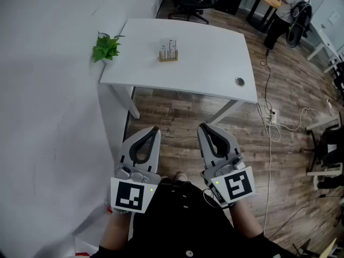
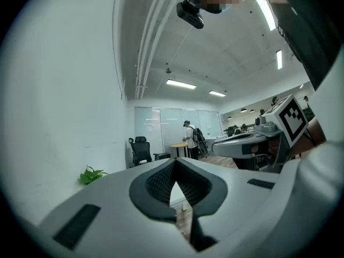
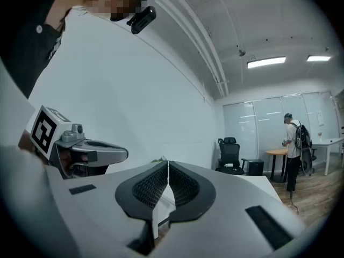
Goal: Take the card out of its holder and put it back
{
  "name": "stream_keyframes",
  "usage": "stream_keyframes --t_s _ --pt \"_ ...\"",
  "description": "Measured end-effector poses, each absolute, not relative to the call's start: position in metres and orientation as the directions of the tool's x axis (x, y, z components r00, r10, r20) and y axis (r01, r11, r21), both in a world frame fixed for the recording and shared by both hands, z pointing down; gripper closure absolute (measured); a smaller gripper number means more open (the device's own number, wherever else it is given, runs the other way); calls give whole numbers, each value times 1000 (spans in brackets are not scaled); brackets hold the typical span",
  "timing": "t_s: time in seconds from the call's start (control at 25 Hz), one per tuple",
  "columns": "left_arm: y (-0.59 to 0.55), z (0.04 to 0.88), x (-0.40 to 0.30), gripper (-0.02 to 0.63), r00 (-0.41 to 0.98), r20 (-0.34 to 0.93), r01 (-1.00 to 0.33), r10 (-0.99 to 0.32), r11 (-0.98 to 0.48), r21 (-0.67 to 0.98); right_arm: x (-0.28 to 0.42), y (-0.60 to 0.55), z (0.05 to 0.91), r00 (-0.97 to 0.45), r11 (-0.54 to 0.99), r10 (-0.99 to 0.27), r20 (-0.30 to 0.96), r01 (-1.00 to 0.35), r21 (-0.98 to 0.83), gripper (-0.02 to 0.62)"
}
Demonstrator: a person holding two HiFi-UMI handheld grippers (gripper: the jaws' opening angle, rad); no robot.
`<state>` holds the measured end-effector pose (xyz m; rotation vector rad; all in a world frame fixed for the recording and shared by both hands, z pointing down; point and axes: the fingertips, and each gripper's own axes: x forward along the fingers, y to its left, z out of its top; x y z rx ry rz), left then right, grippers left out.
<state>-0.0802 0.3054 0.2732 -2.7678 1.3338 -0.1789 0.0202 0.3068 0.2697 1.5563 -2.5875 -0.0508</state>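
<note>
White tabletop (image 1: 204,63) stands ahead across the wooden floor (image 1: 177,112). It carries a small wooden holder (image 1: 168,57) with the card (image 1: 169,47) upright in it. More than one pale upright piece seems to stand there, but they are too small to tell apart. A green plant (image 1: 106,47) sits off to the holder's left, at the tabletop's wall-side edge.

The left gripper (image 1: 155,129) and the right gripper (image 1: 203,127) are held level, close to the person's body. They point towards the tabletop and are well apart from it. In each gripper view the ribbed pads meet with nothing between them, so both grippers are fully closed and empty.

The holder lies straight ahead, between the two lines of aim and a little nearer the left gripper's. The card's long axis looks vertical, so the pull would probably go straight up once a gripper has opened. The task looks not yet begun.
</note>
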Motion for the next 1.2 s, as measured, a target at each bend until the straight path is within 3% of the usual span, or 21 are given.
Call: stream_keyframes --t_s 1.2 --pt "292 268 -113 594 635 26 -765 -772 -634 -113 -7 306 268 -399 405 -913 81 -910 90 551"
